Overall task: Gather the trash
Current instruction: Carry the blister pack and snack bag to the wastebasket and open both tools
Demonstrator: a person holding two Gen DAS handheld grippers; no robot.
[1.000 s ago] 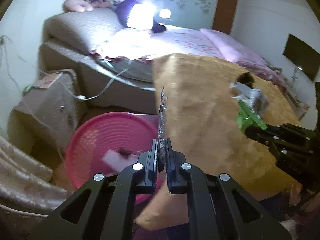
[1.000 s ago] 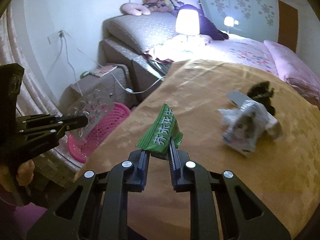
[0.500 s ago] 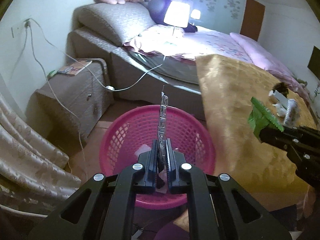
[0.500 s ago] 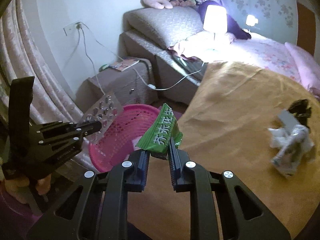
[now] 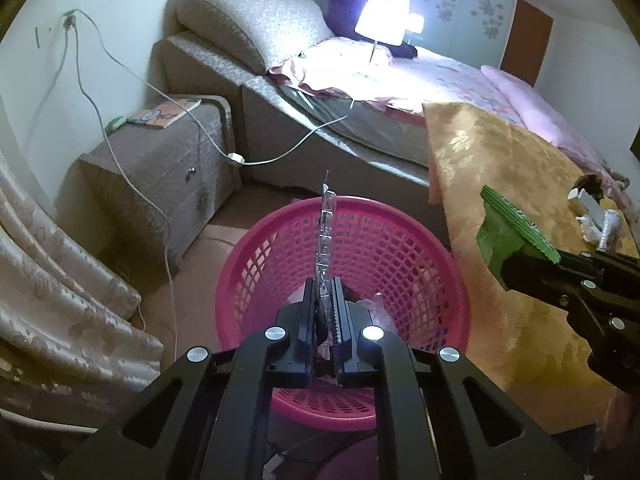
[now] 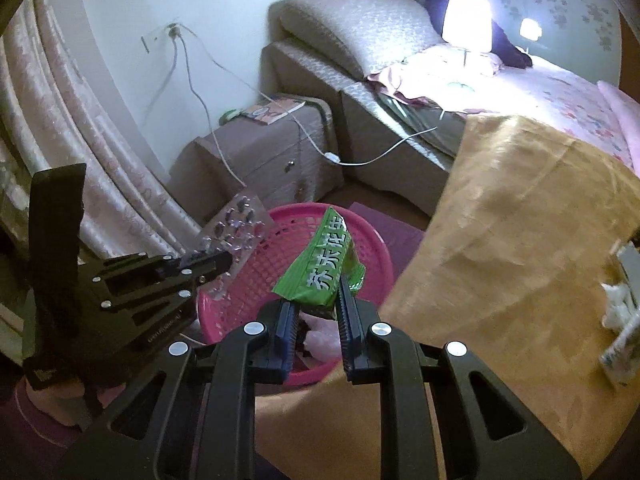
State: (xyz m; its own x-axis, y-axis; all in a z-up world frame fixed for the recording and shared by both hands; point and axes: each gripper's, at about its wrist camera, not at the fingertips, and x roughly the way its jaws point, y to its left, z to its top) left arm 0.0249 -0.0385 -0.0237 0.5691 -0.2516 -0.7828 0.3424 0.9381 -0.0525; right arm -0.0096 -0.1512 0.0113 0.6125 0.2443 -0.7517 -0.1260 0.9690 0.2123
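Left gripper [image 5: 324,312]: my jaws clamp a clear plastic blister pack [image 5: 325,236] edge-on, above the round pink mesh basket [image 5: 400,264].
Right gripper [image 6: 316,312]: my jaws pinch a green snack wrapper [image 6: 326,264] over the basket's near rim.
Surface edge: the gold-clothed surface [image 6: 520,220] borders the basket's right.

A home bedroom: bed [image 5: 400,92], lit lamp [image 5: 380,18], bedside cabinet [image 5: 160,168].
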